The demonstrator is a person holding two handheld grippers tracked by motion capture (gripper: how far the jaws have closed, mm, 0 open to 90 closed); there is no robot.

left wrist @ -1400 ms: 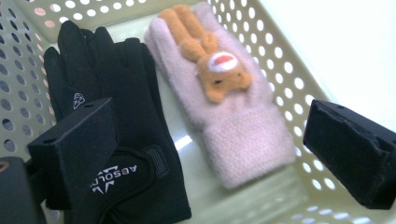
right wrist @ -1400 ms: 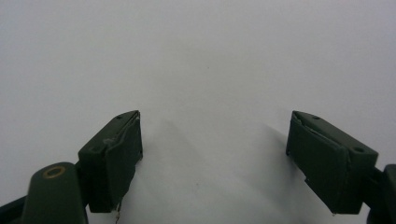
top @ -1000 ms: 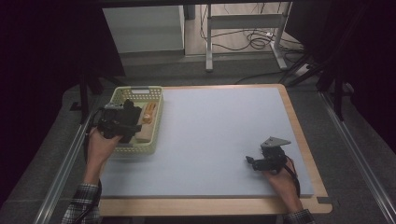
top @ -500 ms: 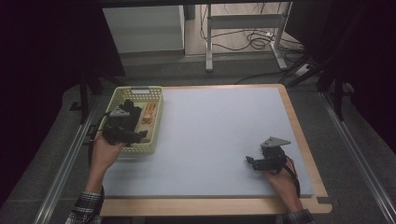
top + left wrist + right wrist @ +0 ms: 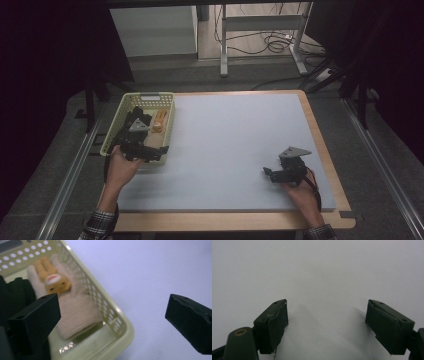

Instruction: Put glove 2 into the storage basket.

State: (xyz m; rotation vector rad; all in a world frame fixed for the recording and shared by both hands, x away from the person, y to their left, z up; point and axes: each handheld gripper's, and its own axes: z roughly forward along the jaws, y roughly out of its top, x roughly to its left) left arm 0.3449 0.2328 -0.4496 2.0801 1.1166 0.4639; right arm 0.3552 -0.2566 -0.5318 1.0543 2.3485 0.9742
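Observation:
A pale yellow perforated basket [image 5: 150, 96] stands at the mat's left edge. Inside lies a beige knit glove [image 5: 77, 312] with an orange animal face [image 5: 52, 280] on it, orange in the high view [image 5: 159, 120]. Something black [image 5: 15, 292] lies beside the glove. My left gripper [image 5: 150, 150] hovers open over the basket's near right corner [image 5: 120, 317]. One jaw is above the glove and the other above the mat, with nothing between them [image 5: 112, 302]. My right gripper [image 5: 270, 174] rests open on the mat at the near right, holding nothing [image 5: 327, 310].
A grey-blue mat [image 5: 230, 135] covers most of a wooden-edged table [image 5: 320, 135]. Metal rails run along both sides of the table. Behind the table stand a metal frame and loose cables on the floor [image 5: 270, 45].
My left gripper has drifted from the basket's middle towards its near right corner. The right gripper has stayed put.

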